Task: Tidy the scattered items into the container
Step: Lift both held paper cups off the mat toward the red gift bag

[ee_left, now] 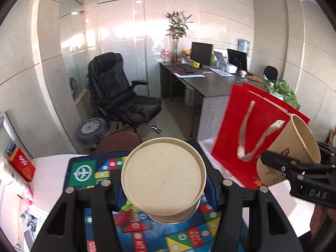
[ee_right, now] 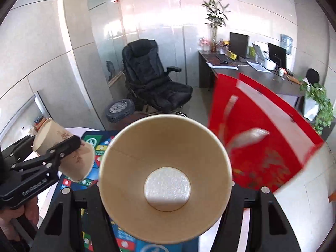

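Gripping one paper cup apiece, both grippers hang above the bench with their loads clear of it. The left gripper [ee_left: 166, 185] has its fingers [ee_left: 105, 191] closed on a tan cup [ee_left: 163, 177] whose flat base faces the camera, mouth pointing away. The right gripper [ee_right: 166, 189] has its fingers [ee_right: 237, 191] clamped on a second cup [ee_right: 166, 180], mouth toward the camera, its pale round bottom visible inside. In each wrist view the other gripper's cup shows at the edge, so the two sit side by side and well apart.

To the right and a little farther stands the red paper bag [ee_left: 250, 130], upright on the white bench [ee_left: 50, 178], with pale ribbon handles drooping over its near face; I take it for the container. Its mouth is narrow and slanted.

Risks, as I judge them: the cups are thin, smooth, tapered paper, so a hard squeeze could dent the wall and a loose one could let the cone slip out. A rim catching the bag's stiff edge or a handle could tip the light bag over. Two grippers converging on one opening could also collide.

Beneath lies a glossy, brightly printed board-game mat [ee_left: 88, 172]. A red box [ee_left: 21, 163] sits at the far left.
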Demonstrator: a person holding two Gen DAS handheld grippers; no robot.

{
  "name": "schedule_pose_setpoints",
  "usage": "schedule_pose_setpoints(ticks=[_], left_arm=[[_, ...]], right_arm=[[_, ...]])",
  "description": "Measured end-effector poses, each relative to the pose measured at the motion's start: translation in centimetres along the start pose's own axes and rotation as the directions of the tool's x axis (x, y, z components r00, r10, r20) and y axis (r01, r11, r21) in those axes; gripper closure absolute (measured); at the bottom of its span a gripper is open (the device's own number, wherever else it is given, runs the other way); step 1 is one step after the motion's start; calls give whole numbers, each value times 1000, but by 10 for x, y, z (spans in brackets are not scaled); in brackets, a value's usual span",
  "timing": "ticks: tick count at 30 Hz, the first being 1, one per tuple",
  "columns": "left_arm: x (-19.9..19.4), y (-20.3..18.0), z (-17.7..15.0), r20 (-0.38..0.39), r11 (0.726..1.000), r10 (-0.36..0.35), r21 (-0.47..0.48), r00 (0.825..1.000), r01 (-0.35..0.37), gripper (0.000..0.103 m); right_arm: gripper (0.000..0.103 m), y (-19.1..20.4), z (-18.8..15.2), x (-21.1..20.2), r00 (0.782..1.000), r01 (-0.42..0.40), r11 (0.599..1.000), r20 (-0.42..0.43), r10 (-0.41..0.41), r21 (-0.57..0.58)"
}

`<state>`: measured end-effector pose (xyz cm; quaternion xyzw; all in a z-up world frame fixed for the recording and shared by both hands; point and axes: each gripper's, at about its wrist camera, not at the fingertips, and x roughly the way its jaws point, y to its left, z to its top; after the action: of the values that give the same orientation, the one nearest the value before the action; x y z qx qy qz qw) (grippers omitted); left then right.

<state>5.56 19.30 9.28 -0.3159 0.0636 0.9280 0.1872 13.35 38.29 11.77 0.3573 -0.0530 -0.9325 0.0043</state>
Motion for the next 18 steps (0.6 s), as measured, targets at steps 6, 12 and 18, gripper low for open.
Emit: schedule_pose_setpoints(ticks=[6, 12, 18], left_arm=[[14, -76, -3, -30, 990, -103, 95, 994, 105, 41], [20, -127, -21, -61, 965, -198, 160, 978, 206, 41], [19, -137, -34, -78, 954, -222, 187, 972, 233, 41]], right_arm=[[36, -57, -31, -31, 996, 87, 993, -27, -85, 85], [36, -95, -62, -55, 982, 186, 968, -59, -179, 167], [36, -90, -76, -57, 972, 231, 956, -89, -218, 182]])
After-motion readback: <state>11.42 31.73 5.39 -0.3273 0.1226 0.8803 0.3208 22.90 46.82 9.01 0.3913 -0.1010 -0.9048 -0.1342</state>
